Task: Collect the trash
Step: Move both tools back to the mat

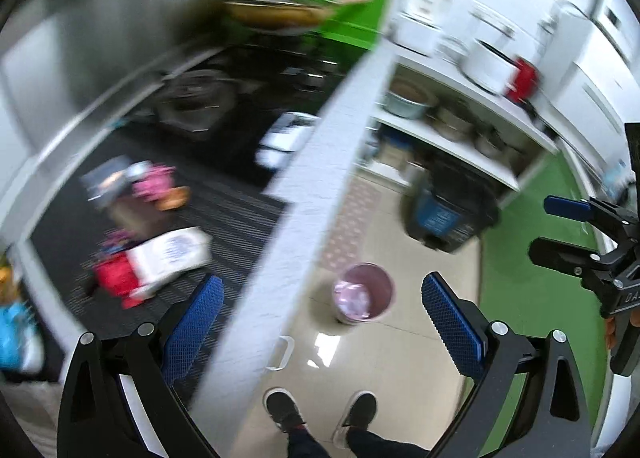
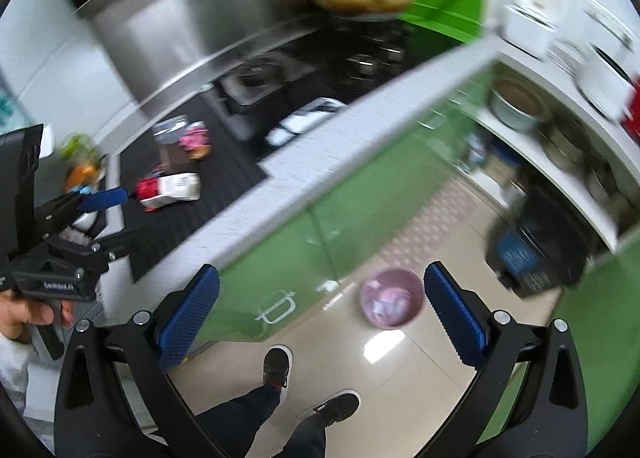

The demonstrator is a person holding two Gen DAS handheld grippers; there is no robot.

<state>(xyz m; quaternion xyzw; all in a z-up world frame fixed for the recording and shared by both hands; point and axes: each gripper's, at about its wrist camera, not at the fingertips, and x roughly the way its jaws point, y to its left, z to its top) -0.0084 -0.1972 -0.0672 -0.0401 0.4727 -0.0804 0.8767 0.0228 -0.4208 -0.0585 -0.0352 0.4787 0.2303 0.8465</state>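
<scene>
Judging by its crumpled look, the red-and-white pack (image 2: 168, 187) on the black mat (image 2: 208, 213) should be light, soft and crushable; it is best pinched across its flat middle. Beside it, one pink wrapper (image 2: 195, 139) and one grey packet (image 2: 170, 127) are counted. One bin (image 2: 391, 292) is seen on the floor below the mat. Left gripper (image 1: 322, 318) and right gripper (image 2: 322, 318) are both held agape, empty.

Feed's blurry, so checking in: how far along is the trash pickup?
Partly done, it seems: the pink bin on the floor already holds some crumpled material. Nothing is in hand; the left gripper and right gripper are both open and empty. Left on the black counter mat: the red-and-white packet and pink wrappers.
</scene>
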